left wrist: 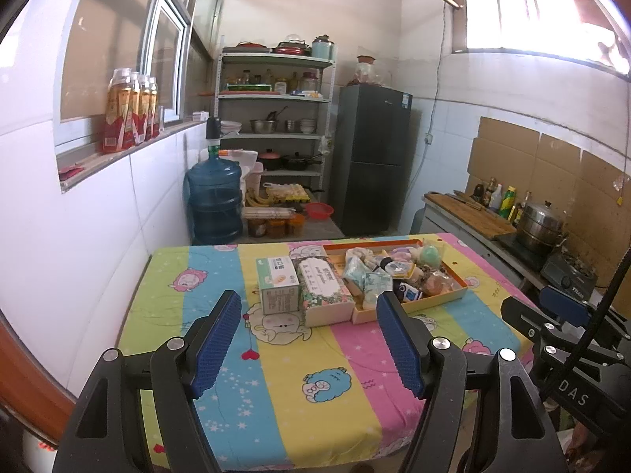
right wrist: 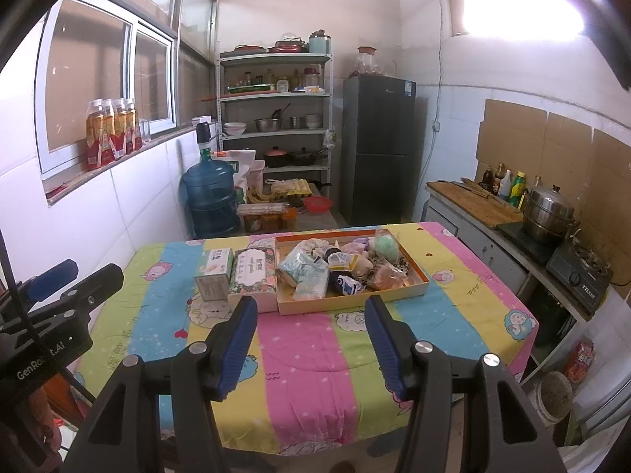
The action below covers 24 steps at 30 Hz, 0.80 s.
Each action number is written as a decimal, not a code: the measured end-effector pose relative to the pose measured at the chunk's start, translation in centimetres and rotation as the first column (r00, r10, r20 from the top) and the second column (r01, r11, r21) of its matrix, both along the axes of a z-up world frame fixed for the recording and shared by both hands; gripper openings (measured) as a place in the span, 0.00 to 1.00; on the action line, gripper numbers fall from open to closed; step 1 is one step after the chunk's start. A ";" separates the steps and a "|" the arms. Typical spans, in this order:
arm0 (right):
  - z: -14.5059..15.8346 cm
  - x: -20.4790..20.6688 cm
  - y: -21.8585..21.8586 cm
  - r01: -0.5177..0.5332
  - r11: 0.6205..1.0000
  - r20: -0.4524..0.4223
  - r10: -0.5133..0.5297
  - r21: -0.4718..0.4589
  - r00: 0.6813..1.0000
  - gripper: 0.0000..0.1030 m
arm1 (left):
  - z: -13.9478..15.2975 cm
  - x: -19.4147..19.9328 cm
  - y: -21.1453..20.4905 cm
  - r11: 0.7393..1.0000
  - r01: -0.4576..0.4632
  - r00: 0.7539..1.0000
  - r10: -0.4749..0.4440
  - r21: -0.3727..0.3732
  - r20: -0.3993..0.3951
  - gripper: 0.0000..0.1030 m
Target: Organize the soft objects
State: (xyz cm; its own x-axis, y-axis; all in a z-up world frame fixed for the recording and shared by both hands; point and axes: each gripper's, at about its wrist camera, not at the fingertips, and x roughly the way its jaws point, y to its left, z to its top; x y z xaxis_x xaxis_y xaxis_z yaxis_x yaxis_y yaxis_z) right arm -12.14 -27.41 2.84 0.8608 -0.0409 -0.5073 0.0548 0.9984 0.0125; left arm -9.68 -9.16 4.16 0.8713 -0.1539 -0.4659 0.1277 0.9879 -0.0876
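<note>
Soft objects (right wrist: 339,266) lie heaped in an orange-rimmed tray (right wrist: 419,272) toward the far side of the tabletop (right wrist: 307,354), which is covered by a striped cartoon cloth. Left to right: a small green-and-white box (right wrist: 215,272), a floral tissue box (right wrist: 254,276) touching it, then the tray just beside. Left hand-held gripper (left wrist: 311,339) hovers over the near edge, jaws wide, holding nothing. Right hand-held gripper (right wrist: 311,341) hovers likewise, jaws wide and empty.
</note>
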 end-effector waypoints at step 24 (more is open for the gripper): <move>0.1 -0.1 -0.1 0.005 1.000 0.001 -0.005 -0.005 1.000 0.55 | 0.0 0.0 0.0 1.000 0.001 1.000 -0.001 -0.001 -0.001 0.71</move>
